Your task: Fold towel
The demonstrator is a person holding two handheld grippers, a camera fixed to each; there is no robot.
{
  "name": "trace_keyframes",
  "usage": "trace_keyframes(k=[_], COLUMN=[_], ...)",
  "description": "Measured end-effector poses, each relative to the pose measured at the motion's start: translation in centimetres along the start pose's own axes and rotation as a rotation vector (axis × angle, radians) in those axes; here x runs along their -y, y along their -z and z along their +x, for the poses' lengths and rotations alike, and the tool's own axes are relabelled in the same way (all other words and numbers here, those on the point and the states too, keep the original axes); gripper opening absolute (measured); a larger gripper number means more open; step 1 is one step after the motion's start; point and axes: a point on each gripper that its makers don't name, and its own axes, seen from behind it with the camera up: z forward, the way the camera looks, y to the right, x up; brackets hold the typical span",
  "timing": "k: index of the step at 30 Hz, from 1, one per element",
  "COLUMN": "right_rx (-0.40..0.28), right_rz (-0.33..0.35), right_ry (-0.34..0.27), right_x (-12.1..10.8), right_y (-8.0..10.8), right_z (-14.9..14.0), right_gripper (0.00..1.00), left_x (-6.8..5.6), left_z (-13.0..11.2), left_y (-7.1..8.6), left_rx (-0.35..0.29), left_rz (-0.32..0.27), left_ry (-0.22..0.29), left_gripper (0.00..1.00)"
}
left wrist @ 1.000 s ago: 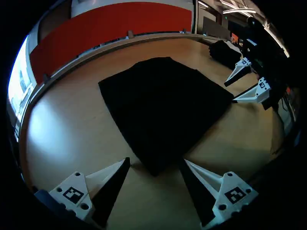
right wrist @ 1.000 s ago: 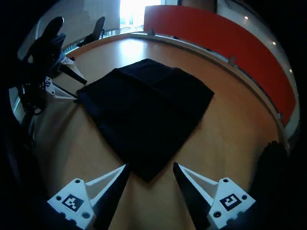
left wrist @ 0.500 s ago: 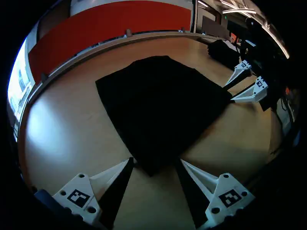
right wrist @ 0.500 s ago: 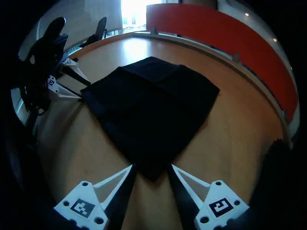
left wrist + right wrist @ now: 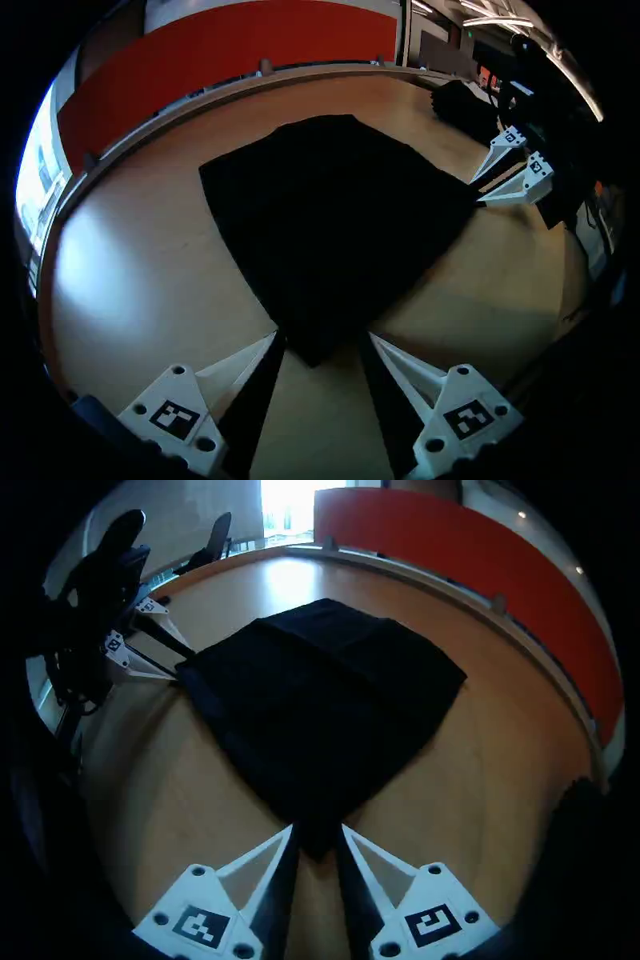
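Light wooden tabletop (image 5: 144, 264): bare on every side of the cloth, and its far rim is backed by a red partition panel (image 5: 240, 48).

Black, roughly square towel (image 5: 336, 216): laid flat mid-table, already doubled judging by the layered edges seen in the right gripper view. It lies straight ahead of both claws.

A dark bundle (image 5: 460, 104) is seen near the far rim, well apart from the towel.

Left gripper (image 5: 318, 342): spread, with the near towel corner between the fingers and a gap visible on both sides. No pinch yet.

Right gripper (image 5: 318, 830): fingers drawn almost together around the adjacent corner. Whether both pads actually press cannot be told.

Key relation: the two claws sit at the two ends of one towel edge, so that edge spans between them. The fold is probably to be made by carrying it forward over the cloth to the opposite edge. Enough open table is left beyond. The left pinch should be confirmed before lifting, otherwise a skewed fold is likely.
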Motion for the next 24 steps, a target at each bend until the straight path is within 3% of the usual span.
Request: trace_keyframes(k=[4, 10, 15, 24], right_rx=[0.000, -0.002, -0.013, -0.040], right_rz=[-0.017, -0.037, -0.037, -0.032], right_ry=[-0.015, -0.044, -0.069, -0.078], right_x=[-0.5, -1.1, -1.0, -0.8], right_y=[0.2, 0.4, 0.5, 0.9], right_z=[-0.1, -0.2, 0.0, 0.8], right_gripper=[0.24, 0.22, 0.12, 0.10], left_x=[-0.4, -0.5, -0.5, 0.0], left_z=[0.0, 0.2, 0.3, 1.5], left_y=[0.0, -0.1, 0.0, 0.3], left_rx=[0.004, 0.010, 0.011, -0.007], left_rz=[-0.005, 0.000, 0.000, -0.001], left_ry=[-0.007, 0.002, 0.019, 0.055], left_gripper=[0.51, 0.21, 0.19, 0.15])
